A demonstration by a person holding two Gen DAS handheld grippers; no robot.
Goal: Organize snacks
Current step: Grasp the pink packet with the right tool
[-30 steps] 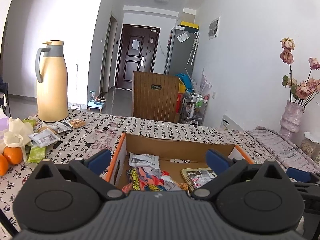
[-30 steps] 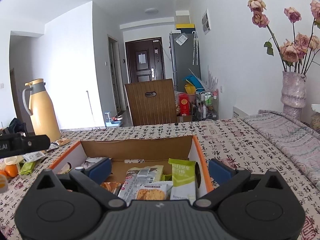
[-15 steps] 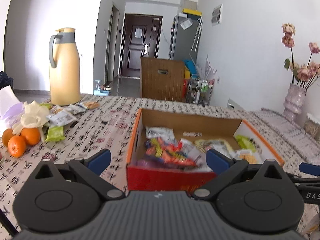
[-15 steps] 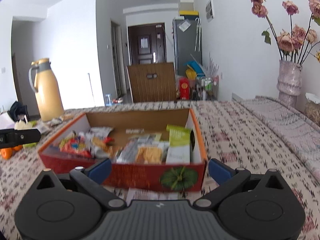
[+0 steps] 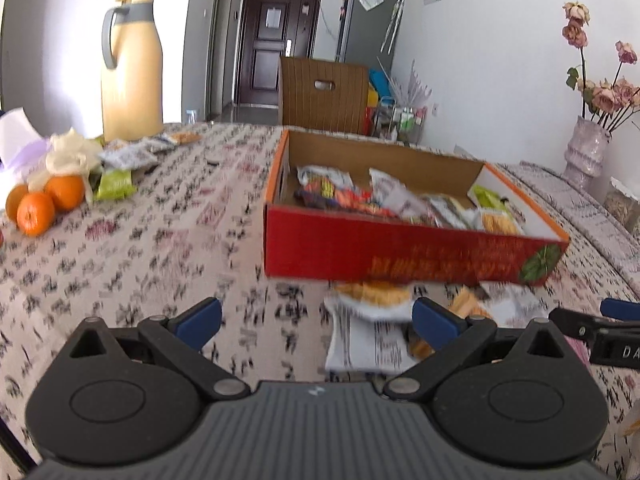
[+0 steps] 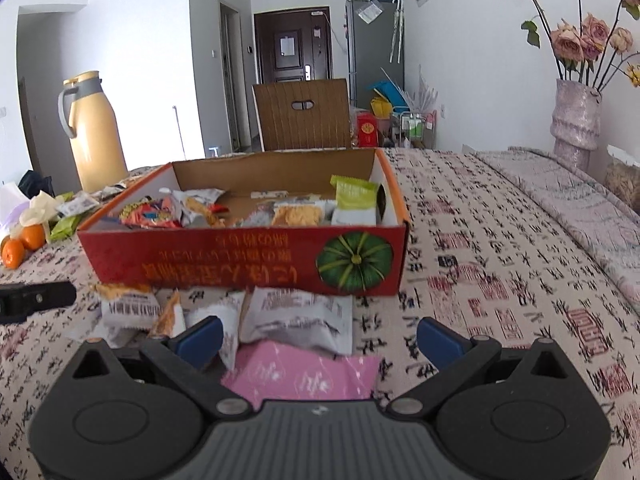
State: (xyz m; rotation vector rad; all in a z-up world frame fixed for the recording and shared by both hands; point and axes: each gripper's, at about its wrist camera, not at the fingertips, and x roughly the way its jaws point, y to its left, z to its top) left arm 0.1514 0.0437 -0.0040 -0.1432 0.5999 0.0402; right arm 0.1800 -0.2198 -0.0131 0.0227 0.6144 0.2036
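Red box [image 6: 248,268] in the middle of the table [image 6: 500,264], open at the top, already part-filled: colourful packs at its left end, cracker packs and an upright green pack [image 6: 354,200] at its right end, sorted roughly by kind, by the look of it. Bare cardboard floor at the back, so room for more. Just in front of the box, touching or nearly touching its near wall, loose white packs [image 6: 296,314] and a pink pack [image 6: 304,376], probably laid there as the next lot to go in.

Right tool [image 6: 320,340] low over those packs, fingers wide apart, empty, the pink pack between them. Well placed for a pick. Left tool [image 5: 316,320] likewise spread and empty, a white cracker pack [image 5: 368,320] just ahead of its right finger.

Further out, at the table's left edge, more packs [image 5: 128,156], oranges [image 5: 48,200] and a yellow jug [image 5: 130,68], well apart from the box. Vase [image 6: 576,120] of roses at the far right.
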